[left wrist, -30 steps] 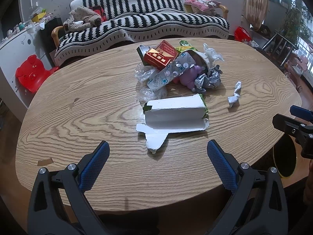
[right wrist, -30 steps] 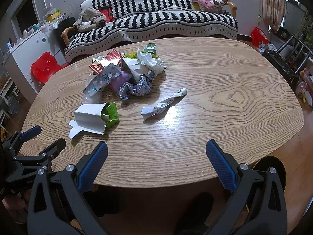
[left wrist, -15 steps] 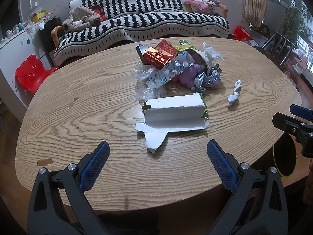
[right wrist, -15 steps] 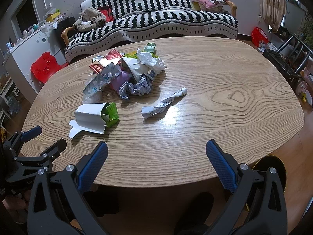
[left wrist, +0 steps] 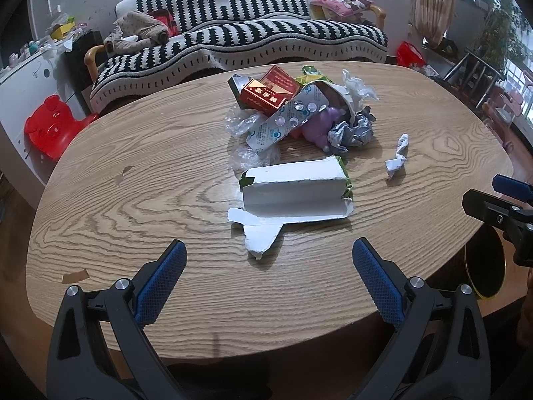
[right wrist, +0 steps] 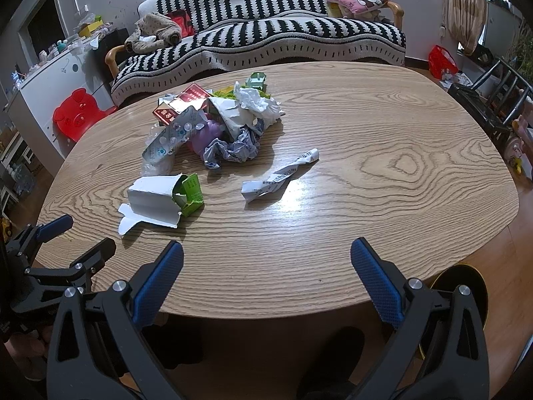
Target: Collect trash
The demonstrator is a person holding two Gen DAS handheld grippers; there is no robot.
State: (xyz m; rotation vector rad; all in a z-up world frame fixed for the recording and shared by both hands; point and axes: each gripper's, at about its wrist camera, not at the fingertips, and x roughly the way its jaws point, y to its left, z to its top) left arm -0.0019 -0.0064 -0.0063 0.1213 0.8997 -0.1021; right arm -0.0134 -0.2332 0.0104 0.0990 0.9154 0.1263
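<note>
Tongs, left (left wrist: 268, 260) and right (right wrist: 266, 260), gape wide, empty, above the worktop (left wrist: 133, 200); trash pile (left wrist: 299, 113) overlaps, lower pieces hidden.

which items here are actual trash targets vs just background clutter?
Job items:
- torn white carton
- twisted paper strip
- red box
- blister pack
- crumpled foil
- white tissue
- left hand-held gripper and right hand-held gripper, both open, empty

Just lying about:
- striped sofa
- red bear stool
- pink cushion
- wooden table
</note>
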